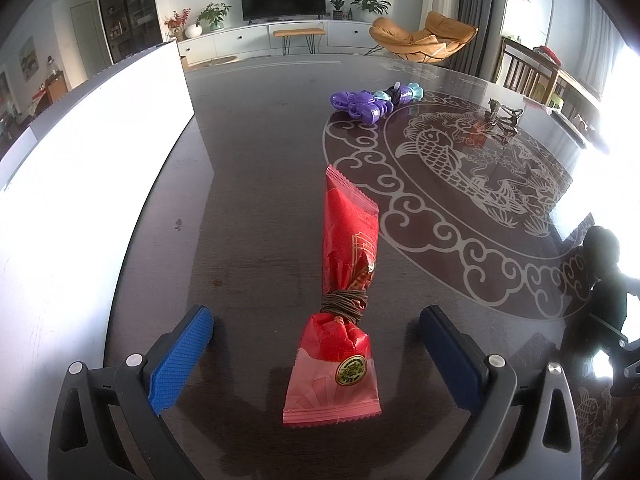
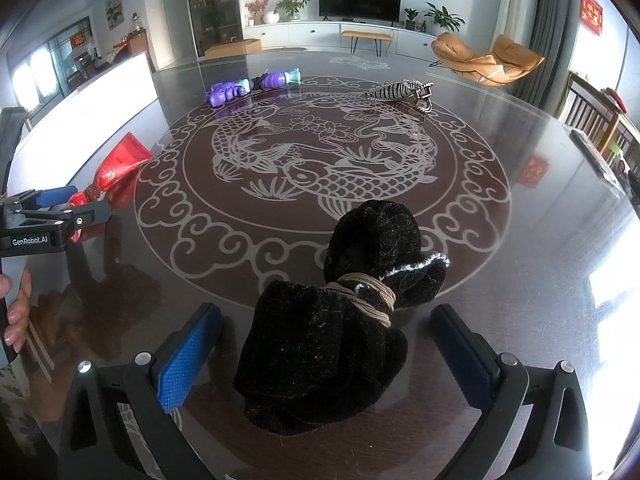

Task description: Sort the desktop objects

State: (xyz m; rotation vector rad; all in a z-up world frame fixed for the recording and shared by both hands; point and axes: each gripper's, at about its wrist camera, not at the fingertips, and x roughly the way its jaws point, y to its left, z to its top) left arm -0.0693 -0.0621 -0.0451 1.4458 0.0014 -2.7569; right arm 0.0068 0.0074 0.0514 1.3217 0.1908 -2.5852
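Observation:
A red snack packet [image 1: 344,300], cinched round its middle with a brown elastic band, lies on the dark table between the wide-apart blue pads of my left gripper [image 1: 316,344], which is open and not touching it. A black sock bundle [image 2: 344,320], tied with a pale band, lies between the pads of my right gripper [image 2: 326,344], also open and clear of it. The right wrist view shows the red packet [image 2: 116,164] at far left, with the left gripper [image 2: 56,204] over it. A purple toy [image 1: 372,102] and a metal hair claw [image 2: 402,94] lie farther back.
A white box [image 1: 100,152] stands along the table's left side. The glossy table [image 2: 520,280] carries a round fish pattern. A hand [image 2: 18,304] holds the left gripper's handle. Wooden chairs [image 2: 592,120] stand past the right edge.

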